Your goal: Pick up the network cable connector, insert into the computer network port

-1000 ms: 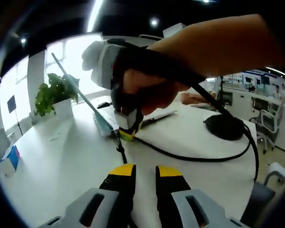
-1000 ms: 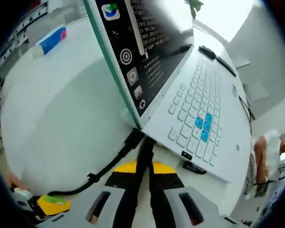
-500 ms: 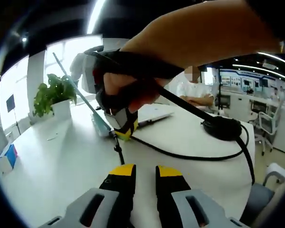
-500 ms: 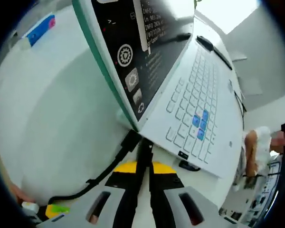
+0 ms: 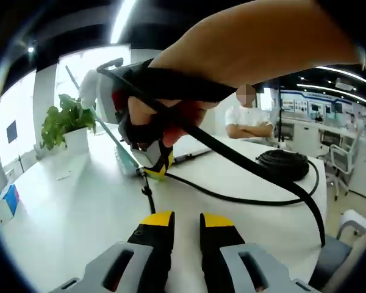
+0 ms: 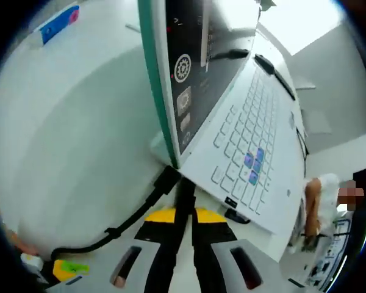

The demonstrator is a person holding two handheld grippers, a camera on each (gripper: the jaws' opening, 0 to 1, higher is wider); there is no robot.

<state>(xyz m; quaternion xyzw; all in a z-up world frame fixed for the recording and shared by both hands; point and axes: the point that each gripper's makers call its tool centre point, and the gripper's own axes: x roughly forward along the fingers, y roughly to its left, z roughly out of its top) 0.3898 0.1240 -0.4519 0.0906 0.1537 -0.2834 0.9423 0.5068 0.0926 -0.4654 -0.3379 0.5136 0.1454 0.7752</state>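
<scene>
Insertion was underway: network cable connector was clamped by right gripper at laptop edge, needing straight push; left gripper nearly closed, empty

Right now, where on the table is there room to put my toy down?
The white table is bare between the potted plant and the left gripper. It is crowded by the laptop, where the right gripper holds the black cable, and near the cable coil.
</scene>
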